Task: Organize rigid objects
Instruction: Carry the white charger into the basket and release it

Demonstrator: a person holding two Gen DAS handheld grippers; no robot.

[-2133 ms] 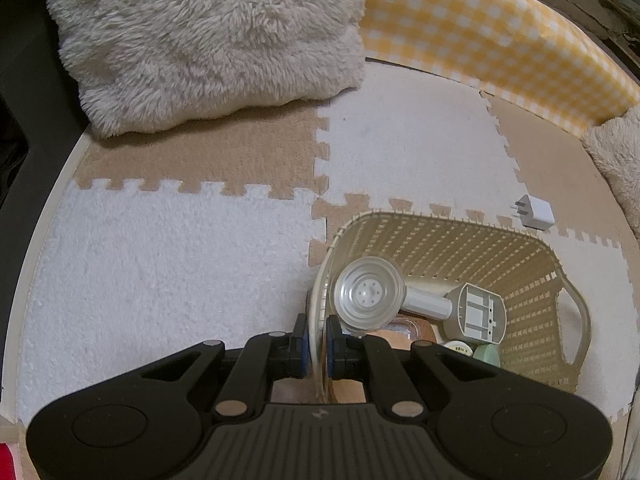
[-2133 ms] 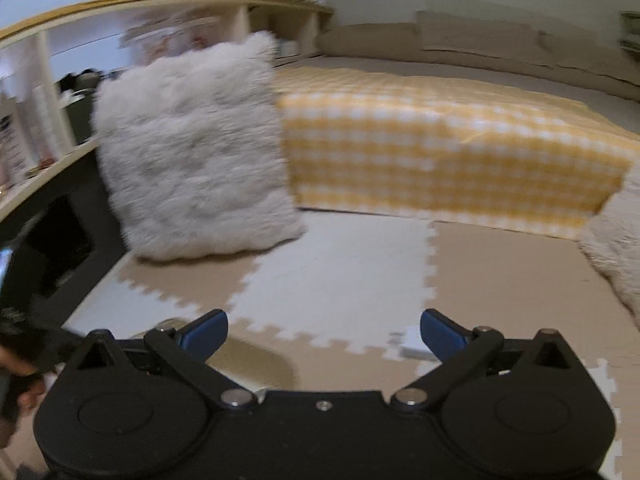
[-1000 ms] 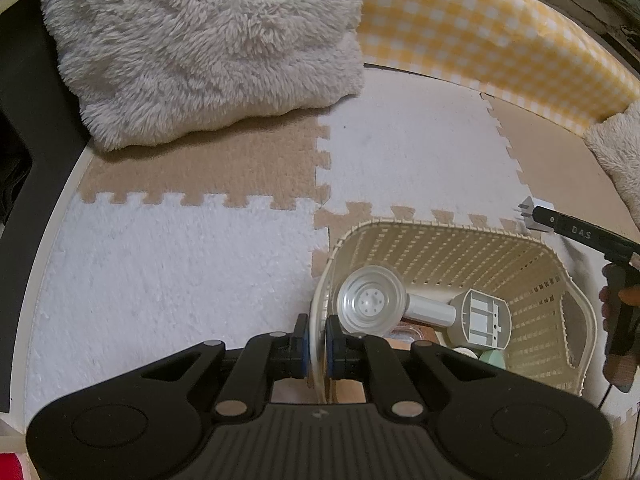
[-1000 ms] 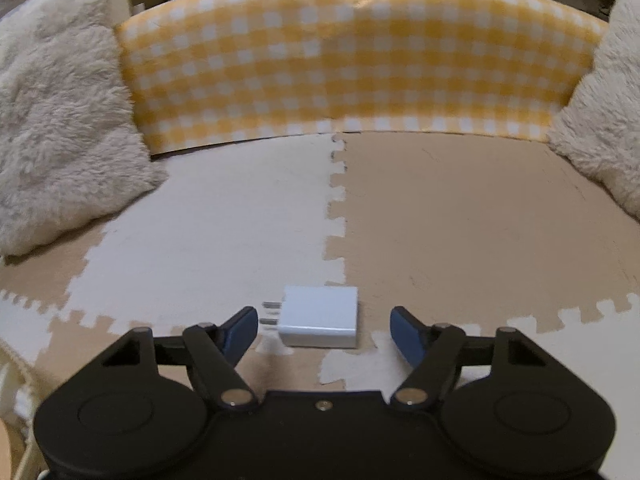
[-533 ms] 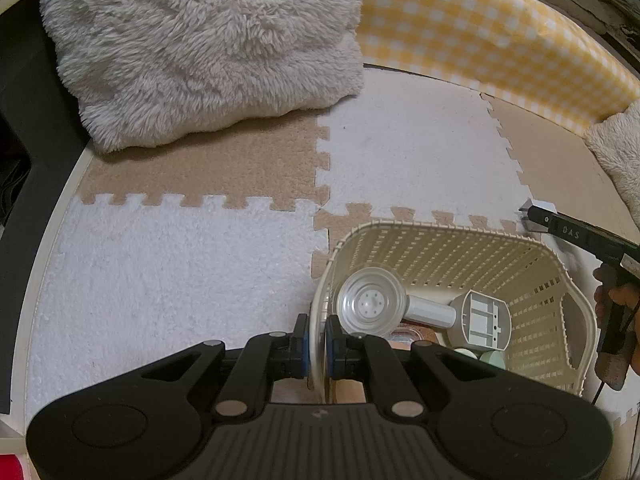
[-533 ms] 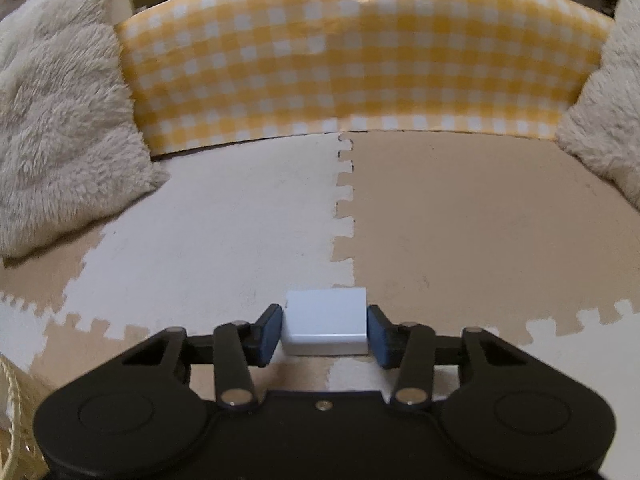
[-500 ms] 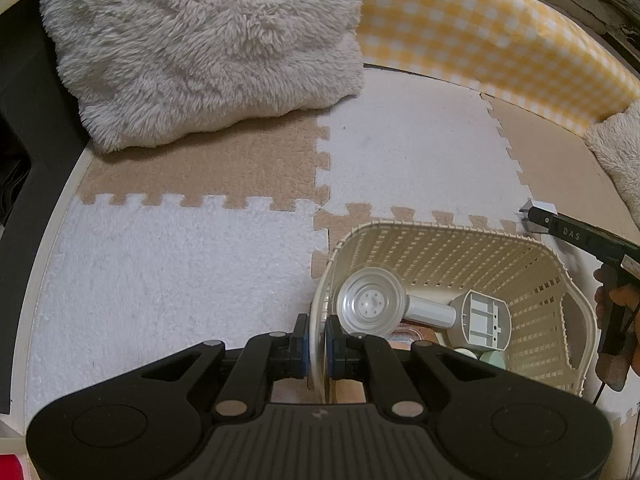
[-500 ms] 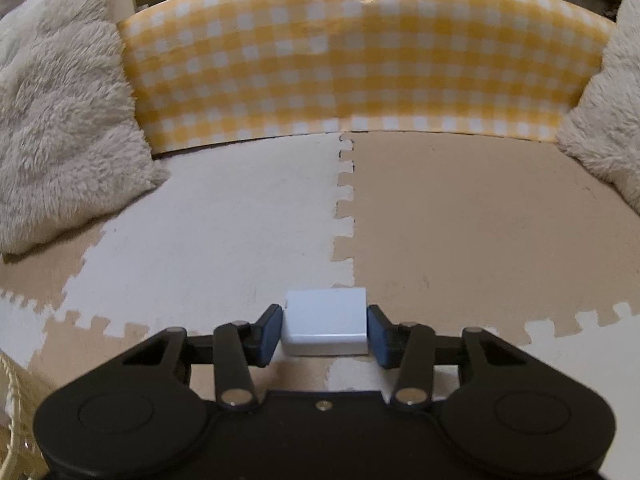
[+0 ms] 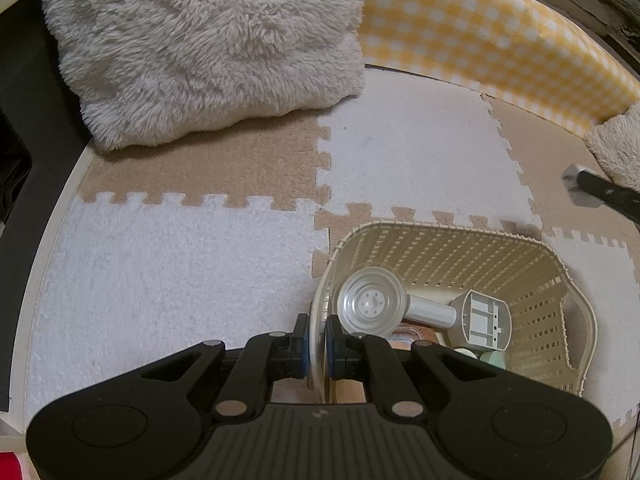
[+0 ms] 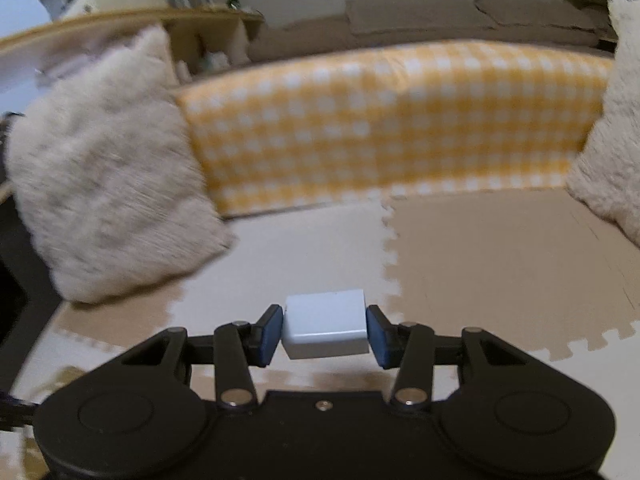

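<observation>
Meanwhile, the white charger (image 10: 325,323) was pinched between the blue pads (image 10: 269,334) of the right gripper (image 10: 325,330), whose jaws had just been closing onto it, and it was held clear of the foam mat (image 10: 500,264). The basket (image 9: 440,252) rim was clamped by the nearly closed left gripper (image 9: 316,340) at its near left edge. Inside the basket a grey shower head (image 9: 372,302) was seen lying, with a small green item (image 9: 493,358) beside it. A fluffy cushion (image 9: 208,48) was propped against the checked bolster (image 9: 480,32).

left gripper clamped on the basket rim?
Yes: the left gripper has both pads pressed on the basket's near rim.
</observation>
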